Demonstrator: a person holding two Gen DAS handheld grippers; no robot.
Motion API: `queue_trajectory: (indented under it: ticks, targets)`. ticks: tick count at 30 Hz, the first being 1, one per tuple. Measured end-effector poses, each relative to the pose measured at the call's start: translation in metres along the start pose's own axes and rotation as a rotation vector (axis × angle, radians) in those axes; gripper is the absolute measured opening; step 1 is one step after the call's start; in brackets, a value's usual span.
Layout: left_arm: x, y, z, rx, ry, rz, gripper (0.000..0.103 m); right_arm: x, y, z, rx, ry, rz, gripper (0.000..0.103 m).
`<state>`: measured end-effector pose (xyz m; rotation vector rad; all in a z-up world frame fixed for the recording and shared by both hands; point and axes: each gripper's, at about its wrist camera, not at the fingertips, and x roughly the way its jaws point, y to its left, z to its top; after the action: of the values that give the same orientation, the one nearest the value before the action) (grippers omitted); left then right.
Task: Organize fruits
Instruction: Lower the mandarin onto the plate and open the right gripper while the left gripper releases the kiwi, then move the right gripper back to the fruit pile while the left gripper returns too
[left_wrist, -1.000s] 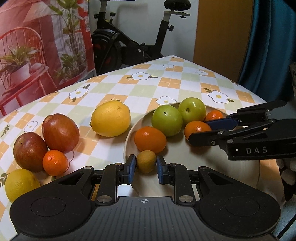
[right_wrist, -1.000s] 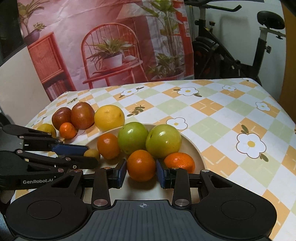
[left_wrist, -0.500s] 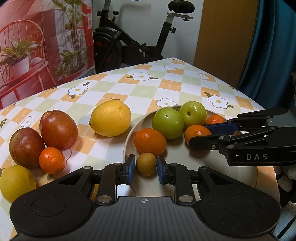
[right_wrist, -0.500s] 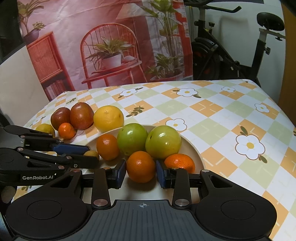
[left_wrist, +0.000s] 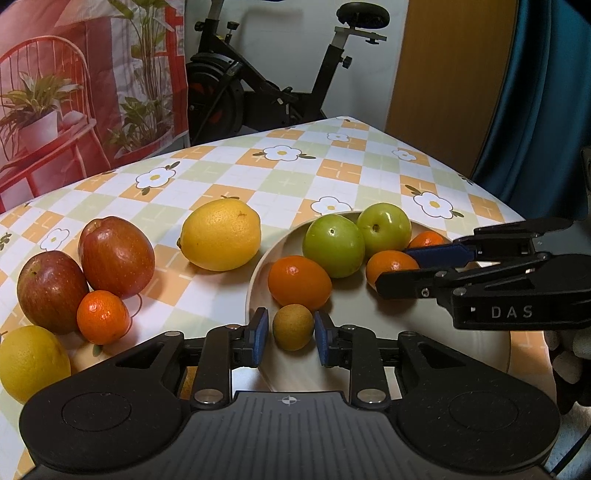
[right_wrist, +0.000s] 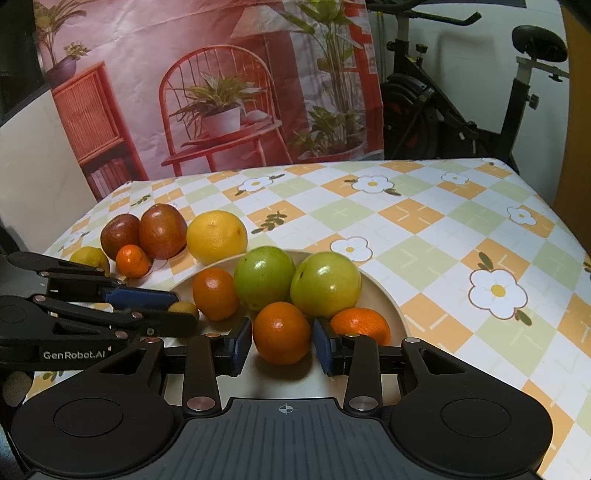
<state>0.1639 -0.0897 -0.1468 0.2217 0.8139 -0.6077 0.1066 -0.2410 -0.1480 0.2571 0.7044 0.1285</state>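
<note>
A beige plate (left_wrist: 376, 354) holds two green apples (left_wrist: 333, 244), three oranges and a small brownish-yellow fruit (left_wrist: 293, 326). My left gripper (left_wrist: 290, 334) is open, its pads standing slightly apart from the small fruit on both sides. My right gripper (right_wrist: 282, 341) is open around an orange (right_wrist: 281, 332) on the plate (right_wrist: 384, 295), with small gaps at both pads. On the cloth left of the plate lie a large lemon (left_wrist: 219, 234), two red apples (left_wrist: 116, 256), a small orange (left_wrist: 102, 316) and another lemon (left_wrist: 31, 362).
The table with the checkered flower cloth (right_wrist: 424, 214) ends close on the right. An exercise bike (left_wrist: 258, 81) and a printed backdrop (right_wrist: 207, 92) stand behind it. A blue curtain (left_wrist: 546, 92) hangs at right.
Both grippers have opened slightly, letting go of the small fruit and the orange, which rest on the plate. The left camera has shifted a little.
</note>
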Motion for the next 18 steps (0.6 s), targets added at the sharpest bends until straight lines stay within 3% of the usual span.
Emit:
queue_trajectory:
  ticks: [5,10,18]
  targets:
    - [-0.018,-0.009,-0.001,0.041,-0.047,0.025,0.054,-0.009,0.003,0.004,-0.006,-0.025,0.001,0.036]
    - [-0.043,0.012,-0.004,-0.063,-0.107,0.044,0.055,-0.018,0.006,0.011,-0.005,-0.057,0.009,0.037]
    - [-0.074,0.058,-0.015,-0.228,-0.163,0.19,0.055,-0.018,0.022,0.022,-0.033,-0.068,0.037,0.037]
